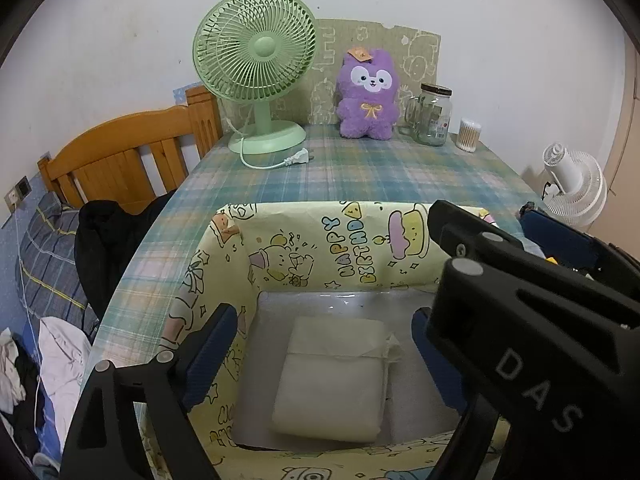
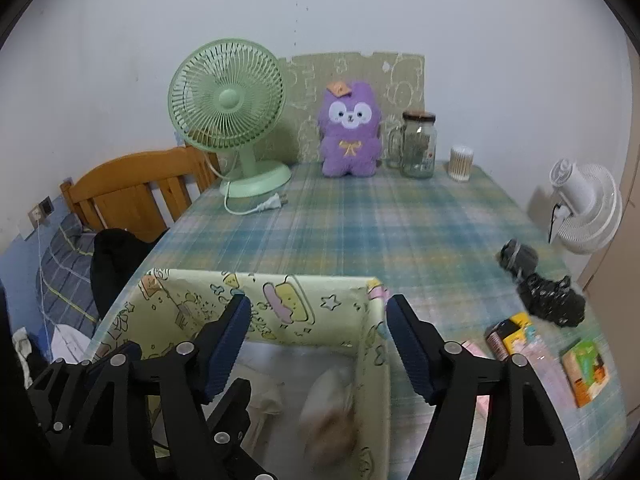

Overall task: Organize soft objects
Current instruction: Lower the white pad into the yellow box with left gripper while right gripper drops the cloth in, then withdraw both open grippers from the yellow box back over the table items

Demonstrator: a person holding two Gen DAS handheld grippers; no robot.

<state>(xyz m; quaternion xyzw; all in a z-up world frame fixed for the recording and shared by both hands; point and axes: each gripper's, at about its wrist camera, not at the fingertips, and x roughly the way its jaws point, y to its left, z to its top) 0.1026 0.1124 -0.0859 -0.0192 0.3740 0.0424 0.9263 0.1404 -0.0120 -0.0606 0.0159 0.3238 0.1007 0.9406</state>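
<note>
Left gripper (image 1: pixel 324 356) jaws spread wide, nothing pinched; white folded pad (image 1: pixel 332 384) lies flat between and below them on floor of yellow cartoon-print box (image 1: pixel 320 240), long axis running away from jaws. Right gripper (image 2: pixel 318 344) jaws parted, empty; blurred pale bundle (image 2: pixel 330 416) below them inside box. Bare box floor flanks pad; plaid tablecloth (image 2: pixel 380 232) open beyond far wall.

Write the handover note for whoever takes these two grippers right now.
Left gripper: open, empty, over the yellow box.
Right gripper: open, empty, above the box's right side.
Done: white folded pack lies in the box; a blurred soft item is in there too.
Left: pink packs, black bundle and small cartons on the tablecloth to the right.
</note>
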